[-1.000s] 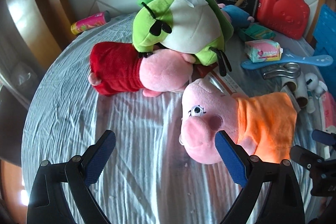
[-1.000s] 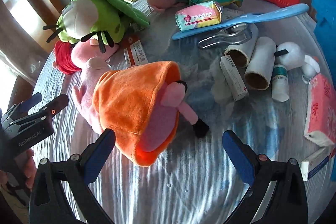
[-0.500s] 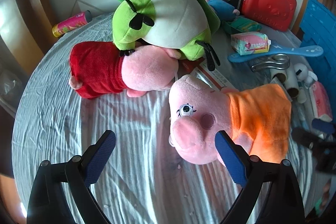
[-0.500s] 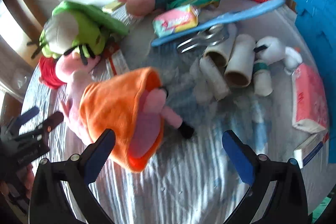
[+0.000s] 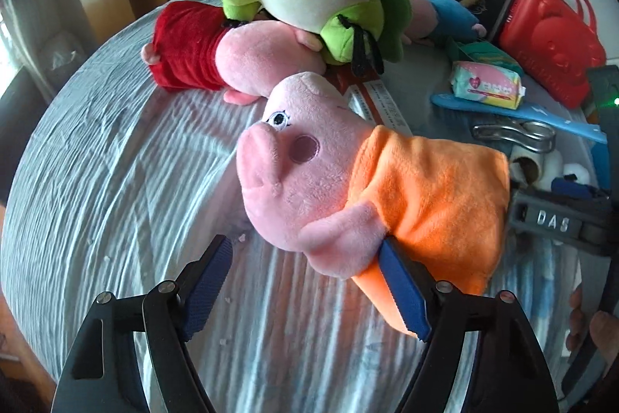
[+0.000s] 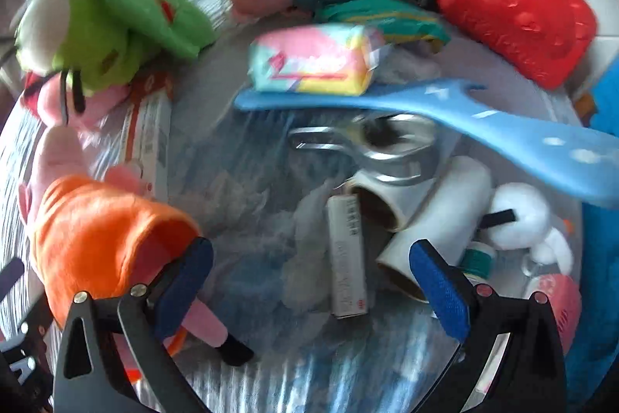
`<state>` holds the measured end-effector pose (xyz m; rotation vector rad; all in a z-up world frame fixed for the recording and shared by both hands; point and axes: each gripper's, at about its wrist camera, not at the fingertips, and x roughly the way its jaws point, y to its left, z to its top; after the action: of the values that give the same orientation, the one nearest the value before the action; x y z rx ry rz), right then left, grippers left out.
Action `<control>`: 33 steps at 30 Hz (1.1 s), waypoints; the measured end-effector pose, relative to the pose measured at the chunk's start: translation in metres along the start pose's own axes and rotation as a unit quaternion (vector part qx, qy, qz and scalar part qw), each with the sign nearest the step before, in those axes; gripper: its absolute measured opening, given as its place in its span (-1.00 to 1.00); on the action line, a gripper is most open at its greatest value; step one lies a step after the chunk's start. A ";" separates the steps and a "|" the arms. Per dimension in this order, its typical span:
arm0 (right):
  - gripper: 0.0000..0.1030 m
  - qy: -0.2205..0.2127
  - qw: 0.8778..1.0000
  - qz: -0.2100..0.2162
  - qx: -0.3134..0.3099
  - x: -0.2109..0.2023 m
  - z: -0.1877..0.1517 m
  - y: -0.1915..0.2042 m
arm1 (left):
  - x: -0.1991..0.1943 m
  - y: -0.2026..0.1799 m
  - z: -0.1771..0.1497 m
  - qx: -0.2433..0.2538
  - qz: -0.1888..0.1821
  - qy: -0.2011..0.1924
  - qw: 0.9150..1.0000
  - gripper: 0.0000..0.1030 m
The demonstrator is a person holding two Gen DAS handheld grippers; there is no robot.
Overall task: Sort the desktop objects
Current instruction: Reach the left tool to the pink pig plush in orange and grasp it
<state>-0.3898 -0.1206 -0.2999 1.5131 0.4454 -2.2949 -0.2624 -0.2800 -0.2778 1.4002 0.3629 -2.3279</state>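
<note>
The pig in the orange dress lies on its side in the middle of the table, and the left gripper has closed right in on it: a second ago it hung back, now its right finger tucks under the dress hem, jaws wide apart, nothing clamped. The right gripper, jaws apart too, has swung away toward the paper rolls and small box. Looks like each hand is lining up its own pick.
</note>
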 end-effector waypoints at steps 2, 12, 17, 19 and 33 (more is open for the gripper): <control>1.00 -0.002 0.999 0.036 -0.036 -0.004 -0.005 0.016 | -0.001 0.007 0.000 -0.018 0.042 0.001 0.999 0.53; 1.00 0.042 0.966 0.227 -0.115 -0.010 -0.065 0.114 | -0.037 0.053 0.010 -0.072 0.067 -0.014 0.995 0.54; 1.00 0.042 0.978 0.185 -0.090 -0.014 -0.072 0.102 | -0.037 0.041 0.012 -0.037 0.037 -0.002 0.999 0.54; 1.00 0.038 0.984 0.165 -0.058 -0.017 -0.070 0.081 | -0.032 0.032 0.020 -0.020 0.025 0.006 0.999 0.54; 1.00 0.016 0.997 0.061 0.031 -0.019 -0.010 0.020 | 0.040 -0.015 0.066 0.030 0.039 0.101 0.994 0.61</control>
<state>-0.3658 -0.1318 -0.2879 1.5639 0.2841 -2.2107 -0.3375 -0.3022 -0.2818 1.6547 0.2925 -2.1572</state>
